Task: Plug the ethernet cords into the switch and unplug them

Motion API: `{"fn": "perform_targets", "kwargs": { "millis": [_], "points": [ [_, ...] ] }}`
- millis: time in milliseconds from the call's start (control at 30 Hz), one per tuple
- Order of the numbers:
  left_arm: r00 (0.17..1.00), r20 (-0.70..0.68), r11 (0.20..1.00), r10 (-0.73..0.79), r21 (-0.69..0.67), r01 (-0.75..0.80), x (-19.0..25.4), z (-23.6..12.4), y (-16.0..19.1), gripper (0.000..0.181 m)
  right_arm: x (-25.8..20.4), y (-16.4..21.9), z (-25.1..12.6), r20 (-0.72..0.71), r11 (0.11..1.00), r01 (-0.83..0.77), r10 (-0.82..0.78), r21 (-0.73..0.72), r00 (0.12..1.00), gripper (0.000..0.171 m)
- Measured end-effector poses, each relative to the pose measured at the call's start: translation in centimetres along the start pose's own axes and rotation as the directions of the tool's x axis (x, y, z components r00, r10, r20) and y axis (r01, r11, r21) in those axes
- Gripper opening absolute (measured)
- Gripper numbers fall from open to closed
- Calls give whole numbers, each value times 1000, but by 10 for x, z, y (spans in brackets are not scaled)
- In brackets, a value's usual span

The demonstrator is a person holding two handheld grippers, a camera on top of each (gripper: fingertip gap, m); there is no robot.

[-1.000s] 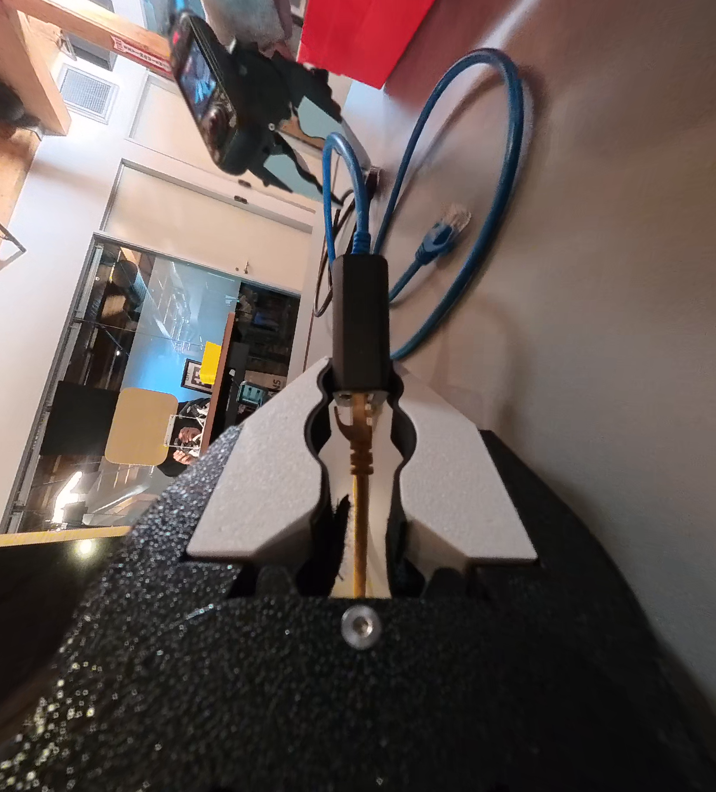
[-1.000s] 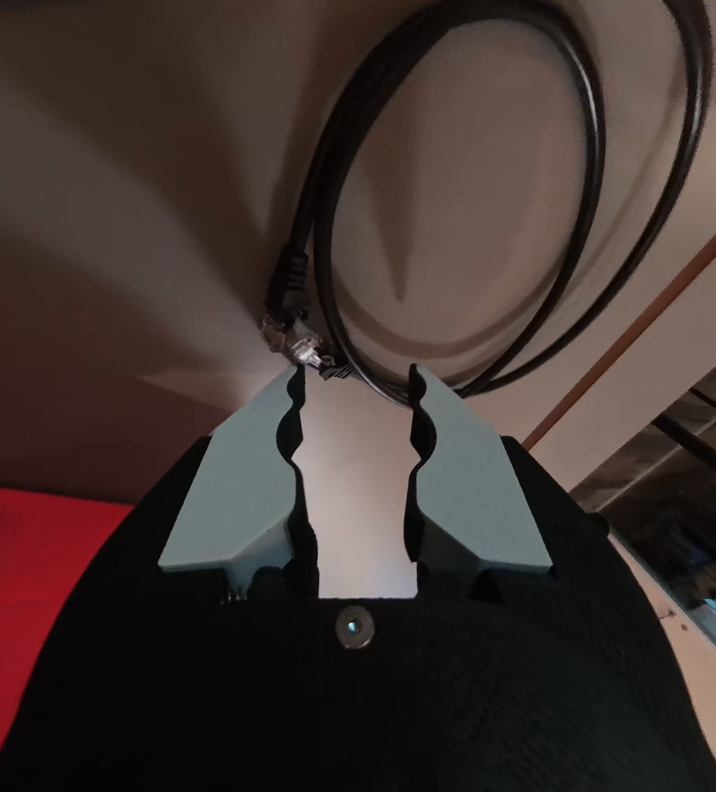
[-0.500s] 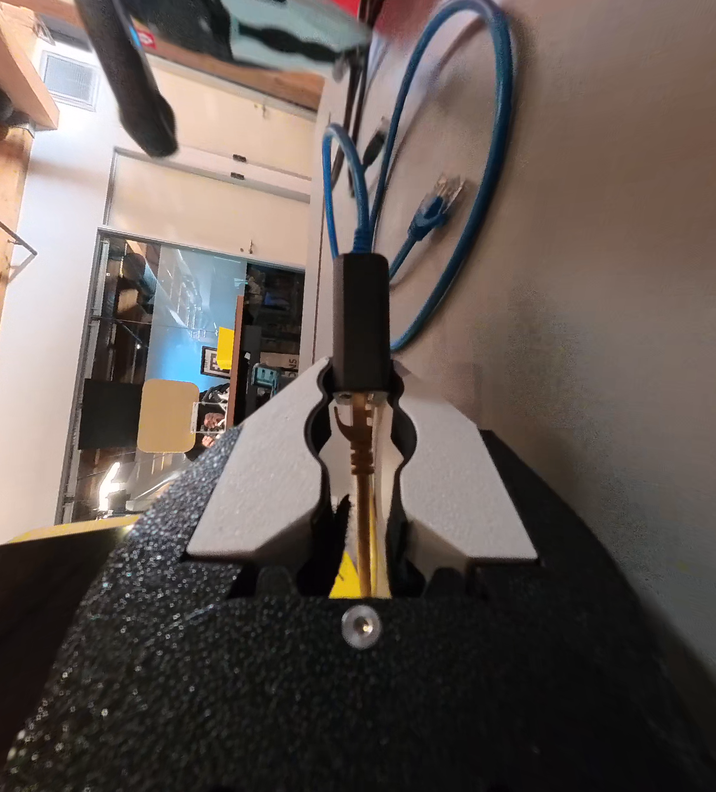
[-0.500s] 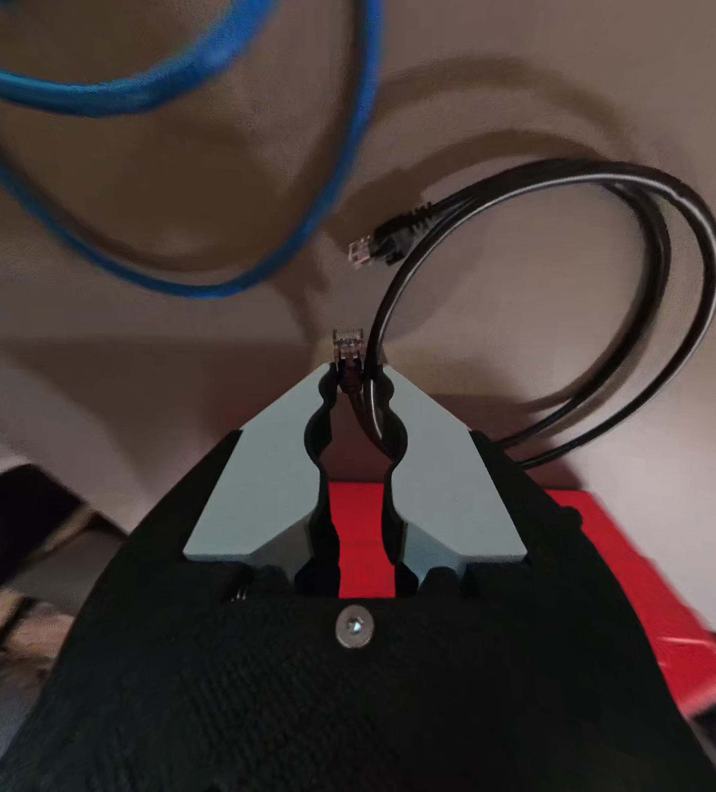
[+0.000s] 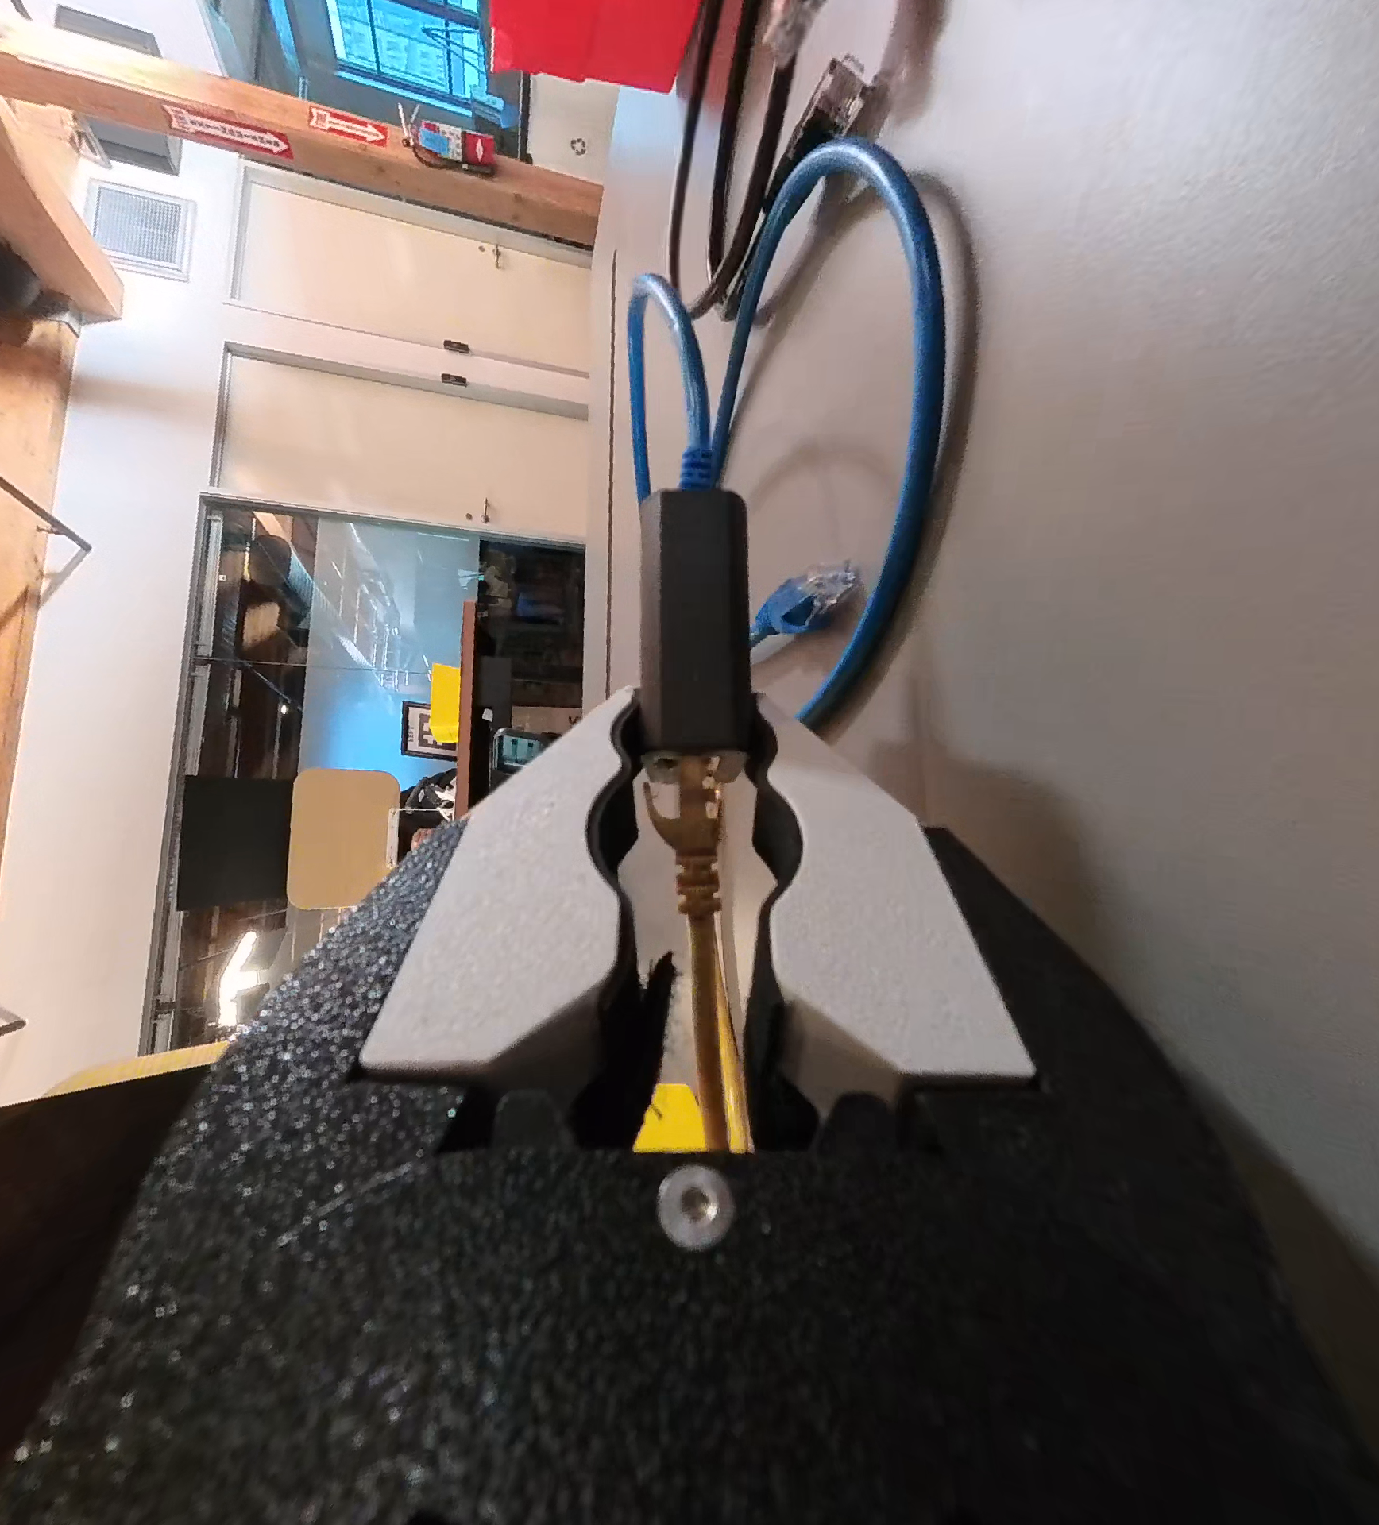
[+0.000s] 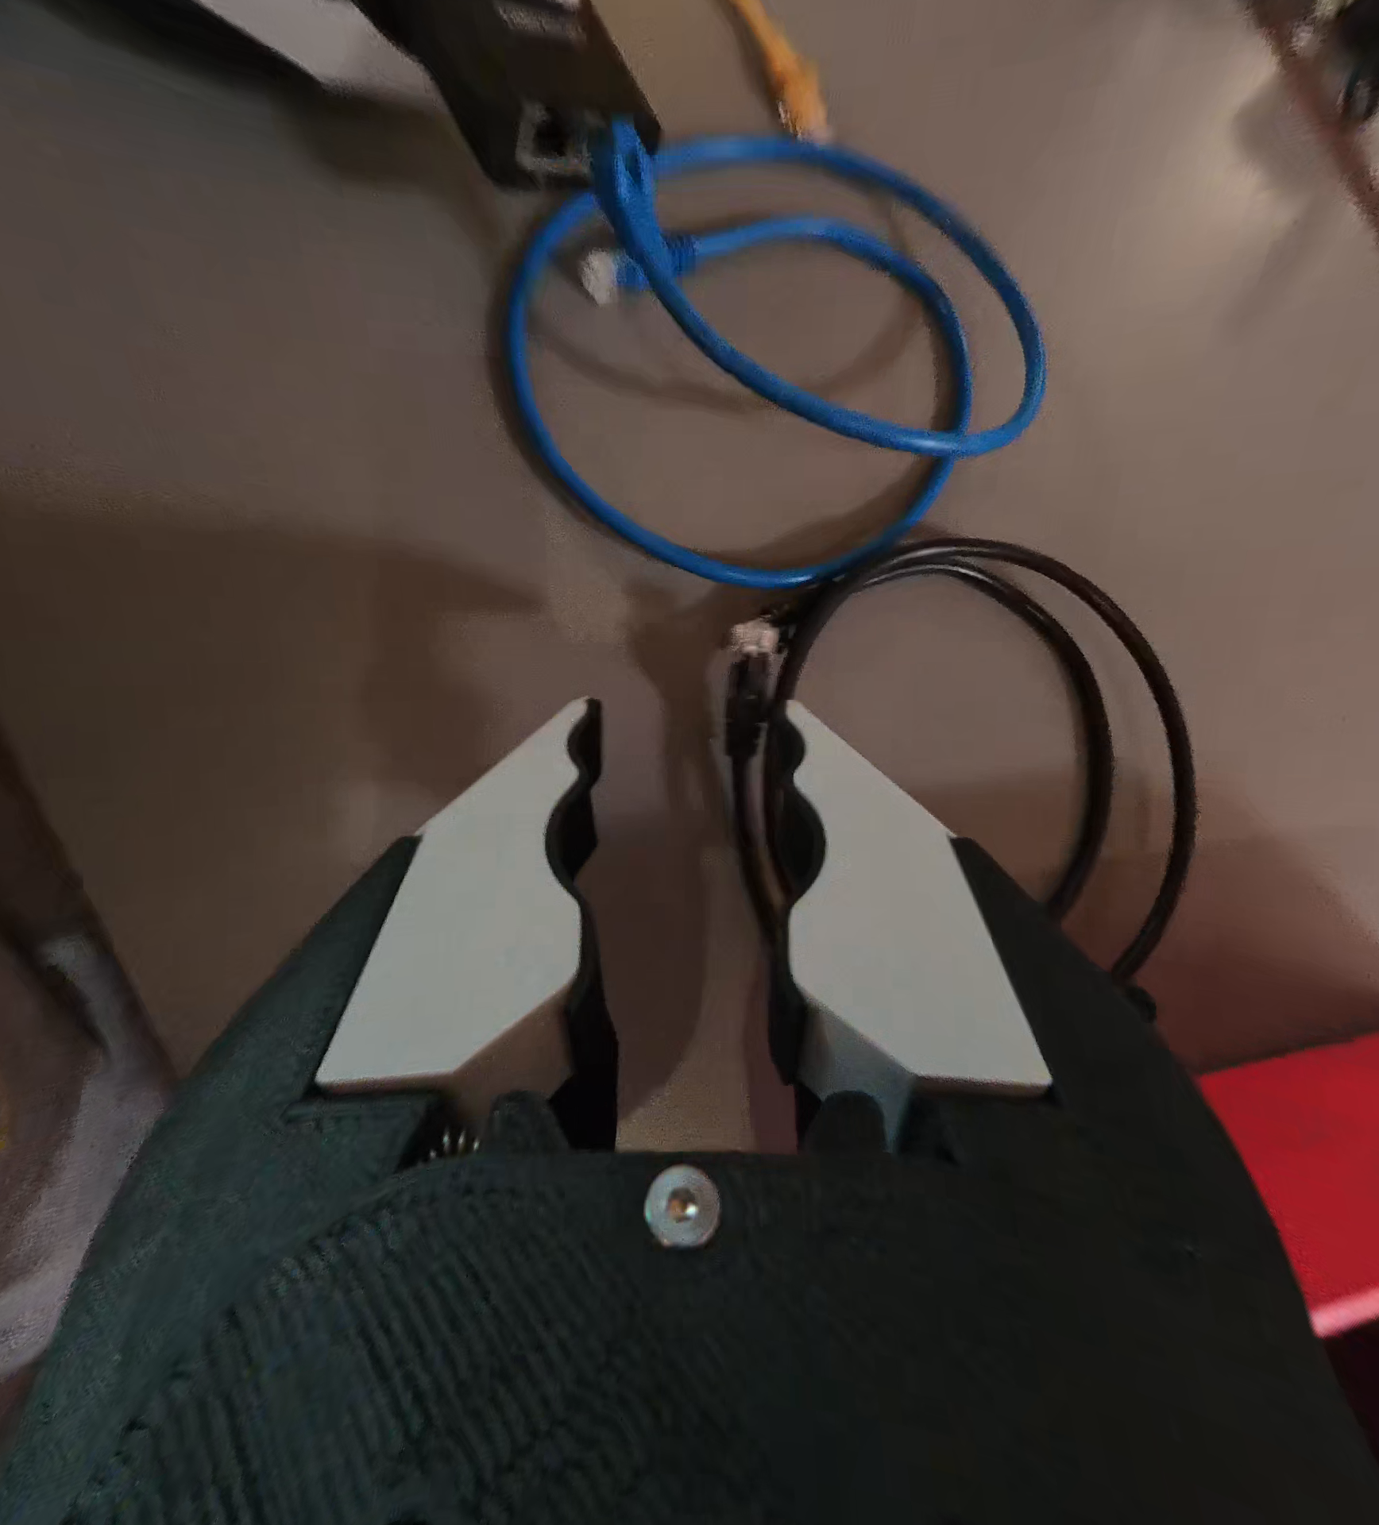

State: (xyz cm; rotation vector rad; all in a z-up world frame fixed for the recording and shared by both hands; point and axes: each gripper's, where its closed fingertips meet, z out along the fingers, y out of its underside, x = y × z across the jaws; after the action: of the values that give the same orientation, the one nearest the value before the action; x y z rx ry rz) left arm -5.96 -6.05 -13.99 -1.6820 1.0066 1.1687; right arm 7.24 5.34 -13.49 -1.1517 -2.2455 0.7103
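Two grippers working: left gripper (image 5: 696,726) pinching switch (image 5: 694,619) steady, blue cord (image 5: 921,462) plugged in; right gripper (image 6: 686,718) jaws spread, black cord plug (image 6: 748,693) lying loose between fingertips, likely regrasping.

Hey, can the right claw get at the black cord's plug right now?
Probably yes: the right claw is open, and the black cord's plug lies just ahead of its right fingertip with nothing in between.
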Motion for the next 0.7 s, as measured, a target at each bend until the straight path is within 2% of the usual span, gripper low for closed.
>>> {"fn": "perform_targets", "kwargs": {
  "millis": [67, 100, 133, 333, 500, 700],
  "points": [
    [1000, 3, 1000, 4, 0, -4, -1, 0, -1, 21, -9, 4, -11, 34, 992, -65, 62, 104, 998, 28],
    [1000, 6, 1000, 4, 3, -4, -1, 0, -2, 21, -20, 6, -13, 112, 984, -115, 101, 133, 989, 22],
    [1000, 8, 1000, 4, 8, -4, -2, 0, -4, 21, -24, 10, -13, 142, 975, -166, 146, 146, 979, 22],
    [999, -3, 999, 51, 9, -51, 3, 2, -10, 21, -5, 34, 11, -32, 979, -178, 182, 99, 983, 32],
    [999, -7, 999, 52, 5, -52, 4, 4, -9, 21, 9, 37, 17, -91, 968, -222, 233, 115, 968, 34],
    [999, -18, 999, 50, 11, -50, 6, 5, -10, 21, 18, 31, 23, -140, 983, -160, 172, 94, 975, 34]
  ]
}}
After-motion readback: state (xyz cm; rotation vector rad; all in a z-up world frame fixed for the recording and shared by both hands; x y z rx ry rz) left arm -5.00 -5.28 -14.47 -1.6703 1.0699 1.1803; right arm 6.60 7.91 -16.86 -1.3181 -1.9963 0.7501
